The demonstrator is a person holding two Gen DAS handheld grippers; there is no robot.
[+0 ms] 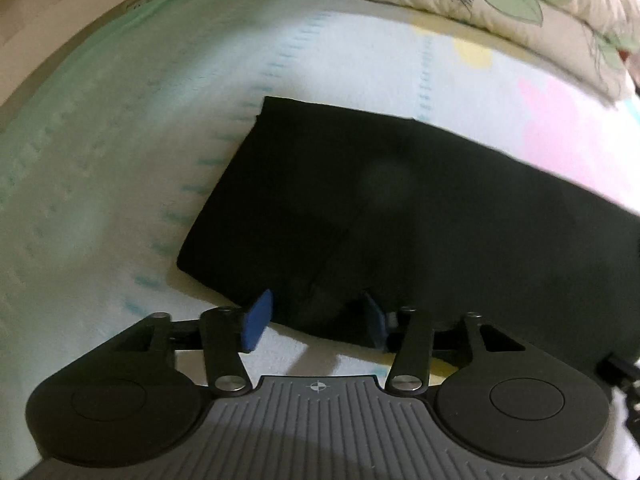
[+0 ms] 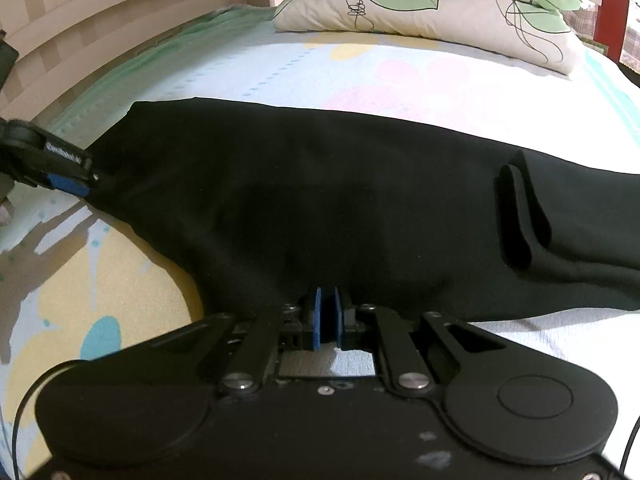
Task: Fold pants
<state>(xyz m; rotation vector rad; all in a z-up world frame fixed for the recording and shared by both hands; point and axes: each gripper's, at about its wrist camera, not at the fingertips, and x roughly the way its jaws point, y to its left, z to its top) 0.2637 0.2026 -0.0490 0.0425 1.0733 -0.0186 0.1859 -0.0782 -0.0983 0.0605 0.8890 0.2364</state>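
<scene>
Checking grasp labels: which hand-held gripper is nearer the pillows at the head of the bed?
Neither clearly. The left hand-held gripper straddles the black pants' hem end; the right pinches their near edge. The pillows lie beyond both.

The pants point(image 2: 360, 208) run off the right edge — far end unseen.

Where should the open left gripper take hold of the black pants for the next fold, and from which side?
Grip the black pants at their near hem edge, where the left gripper already straddles it. Come from the near side, low: the cloth lies flat, so only edges offer purchase.
</scene>
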